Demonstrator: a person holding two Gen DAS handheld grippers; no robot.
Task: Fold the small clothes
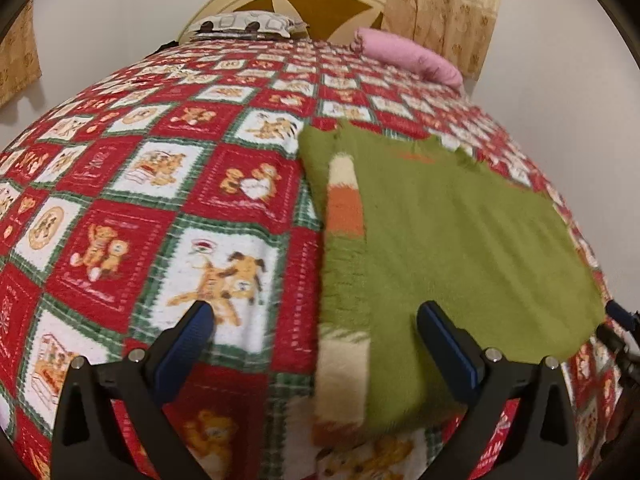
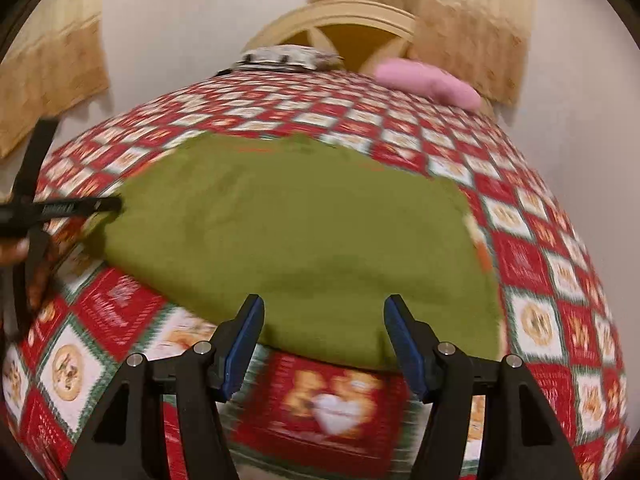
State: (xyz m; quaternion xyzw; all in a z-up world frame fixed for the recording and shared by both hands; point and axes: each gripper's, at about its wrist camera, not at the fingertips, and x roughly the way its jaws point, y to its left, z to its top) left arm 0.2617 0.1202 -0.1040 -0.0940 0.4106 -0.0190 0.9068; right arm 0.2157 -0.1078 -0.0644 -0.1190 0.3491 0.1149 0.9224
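Left wrist view: my left gripper (image 1: 316, 320) has its fingers wide, empty, straddling the green garment (image 1: 452, 240)'s left edge; the cloth runs away ahead-right across the bed (image 1: 160, 200).

Right wrist view: my right gripper (image 2: 324, 320) is wide too, the garment's near hem between the fingertips, open blanket all round.

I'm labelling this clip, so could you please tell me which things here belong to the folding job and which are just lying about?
Job: green garment; left gripper and right gripper, both open.

Lying about: pink pillow, patterned pillow, curtain, bedspread.
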